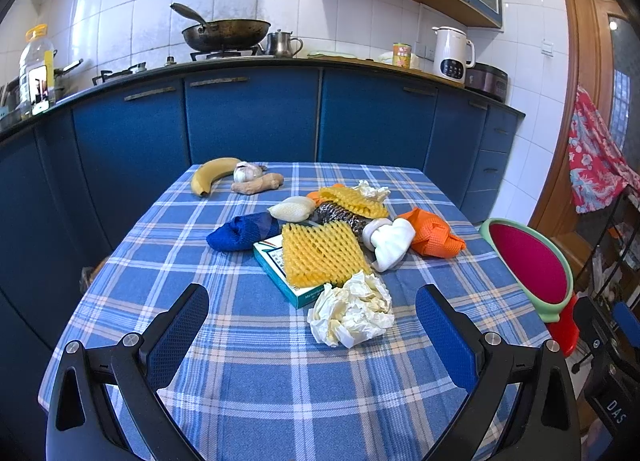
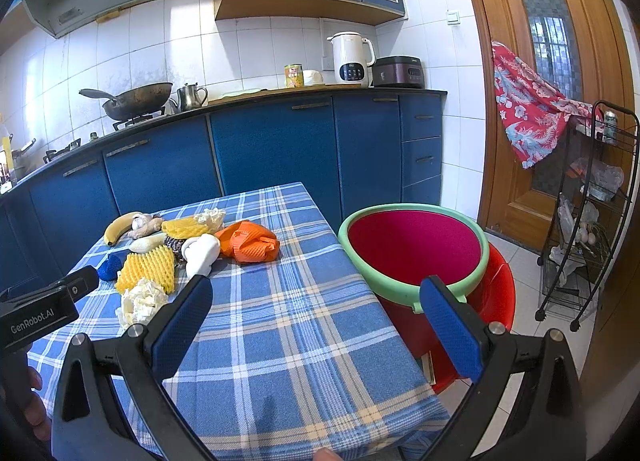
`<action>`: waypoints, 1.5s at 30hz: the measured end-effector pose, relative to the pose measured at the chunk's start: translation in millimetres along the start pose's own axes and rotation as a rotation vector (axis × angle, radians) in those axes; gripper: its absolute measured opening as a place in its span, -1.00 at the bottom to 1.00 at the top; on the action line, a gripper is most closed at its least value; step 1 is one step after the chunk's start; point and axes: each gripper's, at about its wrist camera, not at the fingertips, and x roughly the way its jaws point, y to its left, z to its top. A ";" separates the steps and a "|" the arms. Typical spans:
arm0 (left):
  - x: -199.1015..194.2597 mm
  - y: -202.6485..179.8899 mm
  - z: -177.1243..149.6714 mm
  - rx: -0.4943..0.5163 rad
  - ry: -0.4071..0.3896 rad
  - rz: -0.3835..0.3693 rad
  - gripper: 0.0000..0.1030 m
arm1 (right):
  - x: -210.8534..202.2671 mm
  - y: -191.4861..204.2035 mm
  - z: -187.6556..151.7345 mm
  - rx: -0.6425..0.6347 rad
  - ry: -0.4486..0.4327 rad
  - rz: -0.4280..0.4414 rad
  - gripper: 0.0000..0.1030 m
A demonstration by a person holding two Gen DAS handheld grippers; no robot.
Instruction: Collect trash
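Kitchen; plaid tablecloth [image 1: 256, 373] holds trash pile [image 1: 326, 237].

Left wrist view: set low over the near edge of the worktop [image 1: 248, 373], facing the blue cabinets [image 1: 252, 117], close to the crumpled paper [image 1: 352, 311]. Right wrist view: set right of that paper [image 2: 140, 301], above the worktop's right edge, angled toward the basin [image 2: 414, 293] and door [image 2: 540, 61]. Shared by both: worktop, paper, basin [image 1: 560, 285], cabinets.
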 end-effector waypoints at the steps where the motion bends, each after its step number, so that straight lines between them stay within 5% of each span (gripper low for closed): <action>1: 0.0 0.3 0.0 0.000 0.000 0.000 0.99 | -0.6 -0.7 0.5 0.000 0.000 0.000 0.98; 45: 0.1 -0.1 -0.1 -0.003 0.001 0.001 0.99 | 3.6 1.5 -3.3 0.003 0.012 0.000 0.98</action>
